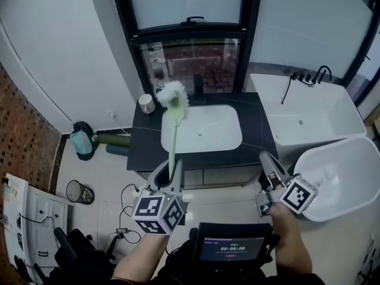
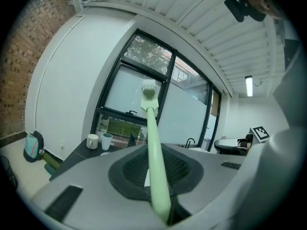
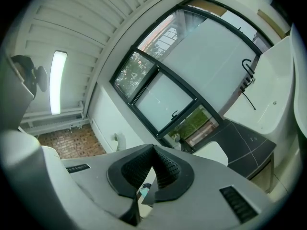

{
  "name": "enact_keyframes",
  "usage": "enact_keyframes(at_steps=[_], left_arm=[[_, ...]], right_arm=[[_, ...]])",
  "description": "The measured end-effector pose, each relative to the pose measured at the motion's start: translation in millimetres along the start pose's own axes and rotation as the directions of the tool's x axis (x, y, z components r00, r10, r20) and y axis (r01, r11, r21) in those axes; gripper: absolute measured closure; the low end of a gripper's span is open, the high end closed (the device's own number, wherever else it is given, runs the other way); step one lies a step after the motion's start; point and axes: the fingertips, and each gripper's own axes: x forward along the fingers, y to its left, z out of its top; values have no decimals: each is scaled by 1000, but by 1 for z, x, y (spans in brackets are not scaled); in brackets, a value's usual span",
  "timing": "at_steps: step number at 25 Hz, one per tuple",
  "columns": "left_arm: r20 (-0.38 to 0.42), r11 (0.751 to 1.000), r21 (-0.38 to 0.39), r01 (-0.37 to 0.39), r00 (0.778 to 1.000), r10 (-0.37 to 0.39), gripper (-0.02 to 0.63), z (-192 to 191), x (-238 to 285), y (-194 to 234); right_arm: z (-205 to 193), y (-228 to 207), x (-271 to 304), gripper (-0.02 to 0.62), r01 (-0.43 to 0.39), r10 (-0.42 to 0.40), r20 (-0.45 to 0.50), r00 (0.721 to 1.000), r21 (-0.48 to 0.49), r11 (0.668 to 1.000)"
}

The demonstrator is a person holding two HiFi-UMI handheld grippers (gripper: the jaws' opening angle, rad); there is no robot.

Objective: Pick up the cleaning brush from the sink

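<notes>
Holding the cleaning brush (image 1: 173, 132) near the lower end of its pale green handle, our left tongs (image 1: 169, 172) are narrowed onto the shaft. In the left gripper view the dark pads press it from both sides. The brush stands almost upright with its white bristle head at the top. It is clear of the sink (image 1: 228, 126), and in the head view the head shows over the basin's 10 o'clock corner. We judge the pick itself made, so what matters now is a clean, steady lift.

Our grip sits far from the bristles, so the long handle works as a lever against the pads. We should hold the squeeze even and avoid quick turns of the wrist, or the smooth shaft may pivot or slide down between the pads. An upright handle puts the weight of the head straight over the grip, where it pulls least to either side.

We also need to mind what stands near the bristle end. A white cup (image 1: 146, 103) sits on the dark worktop (image 1: 142, 144) at 10 o'clock from the sink, and the dark tap (image 1: 198, 89) is at 12 o'clock. A sideways swing could clip either, so any move should draw the brush towards 6 o'clock, away from both.

Our right tongs (image 1: 268, 166) hang at 4 o'clock from the sink, well apart from the brush, with the jaws drawn together and nothing between them. They are best left there unless the handle begins to slip.
</notes>
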Motion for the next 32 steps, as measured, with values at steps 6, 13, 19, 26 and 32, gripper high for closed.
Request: enact_keyframes(at_steps=[6,13,19,26,32], left_arm=[[9,1000,23,13,1000,-13,538,15,-20,-21],[10,1000,10,-5,1000,5,538,15,-29,-45],[2,1000,29,-1,1000,1,538,9,-32,-65],[21,999,45,10,1000,-11,538,12,-33,-75],[23,999,38,3,1000,-4,538,13,-31,-83]], right_arm=[[9,19,-12,618,-40,40,12,999,-27,999],[16,23,-28,618,-62,63,11,998,-27,998],[19,26,-35,618,-97,97,3,995,-20,995],[26,26,-39,618,-105,103,-19,994,-127,986],[22,25,-47,618,-82,81,8,997,64,995]])
